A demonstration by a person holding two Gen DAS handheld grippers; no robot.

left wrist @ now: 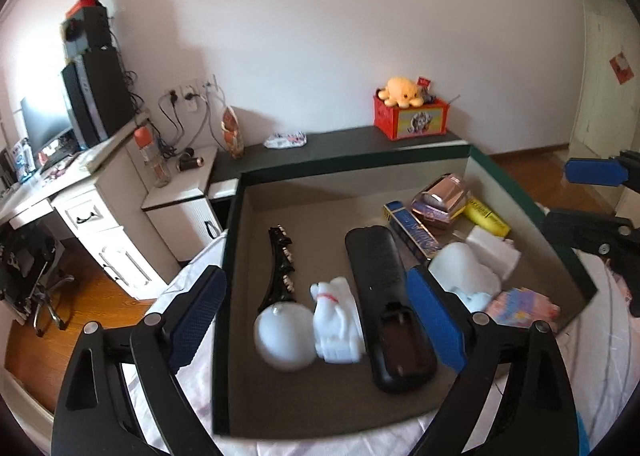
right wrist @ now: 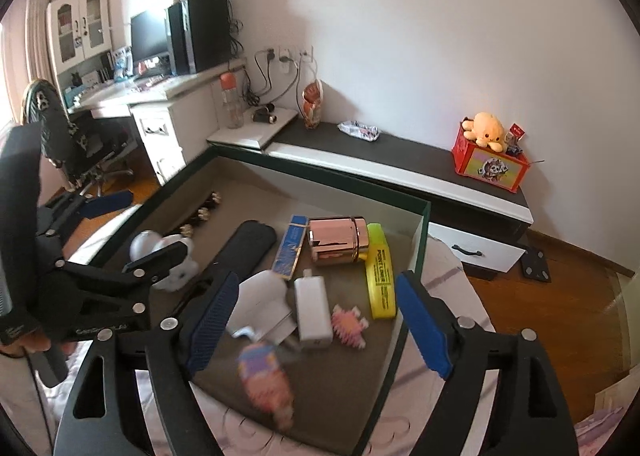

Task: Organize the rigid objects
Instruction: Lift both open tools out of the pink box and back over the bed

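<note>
Highlighter (right wrist: 381, 273) label legible in rt view only.

Colours in the green-rimmed tray

Tray (left wrist: 234, 240): dark green walls, grey-brown floor. Remote control (left wrist: 384, 296) black; hair clip (left wrist: 280, 268) black with pale studs. Round bulb-like thing (left wrist: 284, 336) and small figurine (left wrist: 336, 320) white (figurine has a red collar line). Highlighter (right wrist: 380, 272) yellow, black lettering. Metallic jar (right wrist: 338, 240) rose-gold. Flat box (right wrist: 290, 246) blue with gold edge. Charger (right wrist: 314, 308) white. Gripper pads (right wrist: 216, 324) blue, cross-hatched; arms black. Plush octopus (right wrist: 486, 128) orange on red crate (right wrist: 492, 168).
</note>
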